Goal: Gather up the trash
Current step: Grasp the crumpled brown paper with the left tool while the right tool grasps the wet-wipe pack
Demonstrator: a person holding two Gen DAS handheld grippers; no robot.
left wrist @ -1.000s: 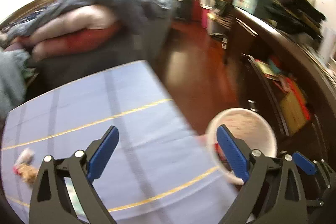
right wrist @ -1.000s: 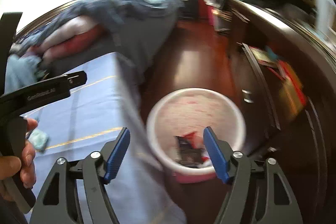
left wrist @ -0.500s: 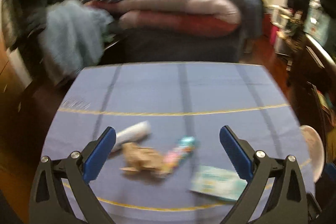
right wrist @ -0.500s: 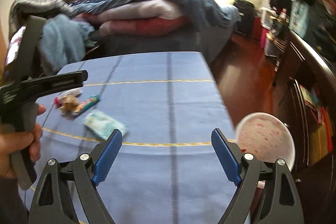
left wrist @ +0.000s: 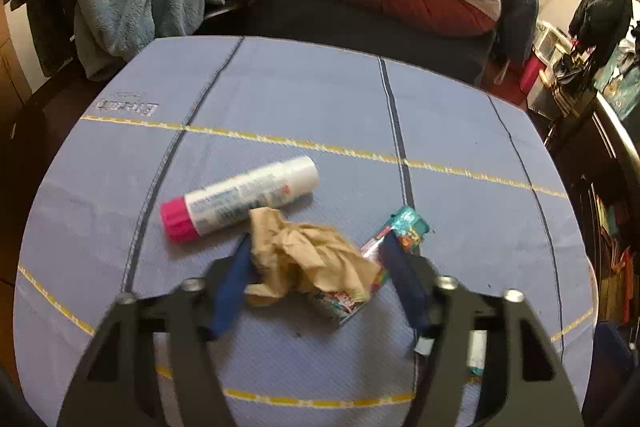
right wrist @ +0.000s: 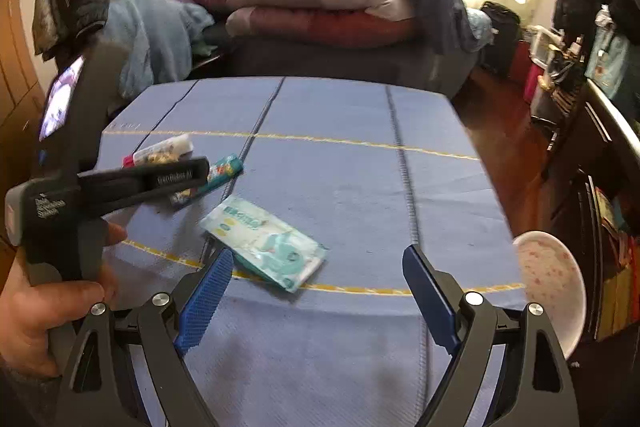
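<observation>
Brown crumpled paper [left wrist: 308, 259] sits between the left gripper's [left wrist: 316, 263] blue fingers [left wrist: 230, 291], whose jaws have just been closing on it, contact unclear; a candy wrapper [left wrist: 394, 239] lies partly under the paper, angling up-right, and a pink-capped tube [left wrist: 240, 201] lies just beyond, long axis slanting, cap left. Only the right wrist view shows the wipes packet [right wrist: 264, 243], lying diagonally just ahead of the wide-open, empty right gripper [right wrist: 316, 291], and the white bin [right wrist: 552, 283] off the table edge to its right.

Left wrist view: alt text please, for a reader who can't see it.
The left tongs have just been closing around a crumpled brown paper on a blue tablecloth, blue pads at its sides. A colourful wrapper lies partly under it; a white tube with a pink cap lies behind.
</observation>
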